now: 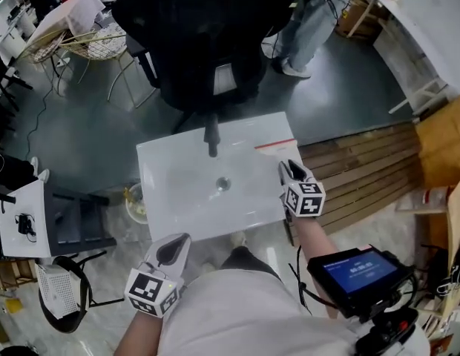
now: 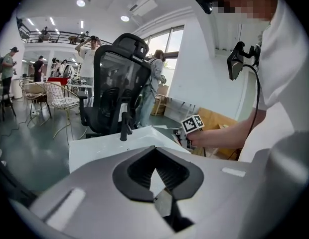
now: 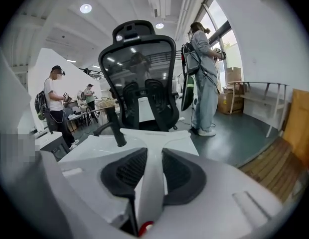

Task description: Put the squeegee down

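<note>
A white squeegee (image 1: 277,146) with a red blade edge lies across the right rear part of the white sink basin (image 1: 178,176). My right gripper (image 1: 291,167) at the basin's right edge is shut on its handle. In the right gripper view the white handle (image 3: 150,183) runs up between the black pads of the right gripper (image 3: 153,156), pointing toward the black faucet (image 3: 114,128). My left gripper (image 1: 174,249) hangs below the basin's front edge, shut with nothing in it. The left gripper (image 2: 155,156) points over the basin (image 2: 94,148) toward the faucet (image 2: 124,128).
A black office chair (image 1: 208,28) stands right behind the sink. A person (image 1: 304,28) stands at the back right. Wooden slats (image 1: 363,176) lie on the floor to the right, and a small white table (image 1: 26,213) and a stool stand to the left.
</note>
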The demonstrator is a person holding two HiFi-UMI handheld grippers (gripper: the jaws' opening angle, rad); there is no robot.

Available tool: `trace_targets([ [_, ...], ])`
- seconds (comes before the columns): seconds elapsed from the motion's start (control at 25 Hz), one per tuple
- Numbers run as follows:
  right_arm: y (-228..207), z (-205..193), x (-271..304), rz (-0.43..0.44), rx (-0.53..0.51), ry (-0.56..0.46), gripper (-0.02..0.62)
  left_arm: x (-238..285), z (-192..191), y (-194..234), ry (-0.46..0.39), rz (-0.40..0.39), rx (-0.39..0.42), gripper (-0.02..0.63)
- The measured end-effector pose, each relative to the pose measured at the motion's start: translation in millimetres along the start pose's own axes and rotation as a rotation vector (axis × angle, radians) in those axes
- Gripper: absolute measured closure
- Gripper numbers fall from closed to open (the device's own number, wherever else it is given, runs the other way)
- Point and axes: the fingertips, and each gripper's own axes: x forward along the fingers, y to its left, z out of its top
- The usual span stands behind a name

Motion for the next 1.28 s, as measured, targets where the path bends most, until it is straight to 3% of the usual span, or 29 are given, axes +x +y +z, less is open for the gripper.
trace_targets([
  [0.2, -8.6, 4.6, 18.3, -0.028, -0.011, 0.018, 0.495, -6.0, 12.9, 2.3, -0.002, 0.037, -0.012, 0.598],
  [0.52, -55.5, -4.5, 98.3, -0.033, -0.032, 0.078, 0.495, 49.0, 22.2, 10.4, 0.046, 0.099, -0.044, 0.598],
  [1.28, -68.9, -18.4, 127.7, -0.076, -0.106, 0.128, 0.494, 66.9, 27.2, 21.6, 0.071, 0.116, -0.058, 0.598],
])
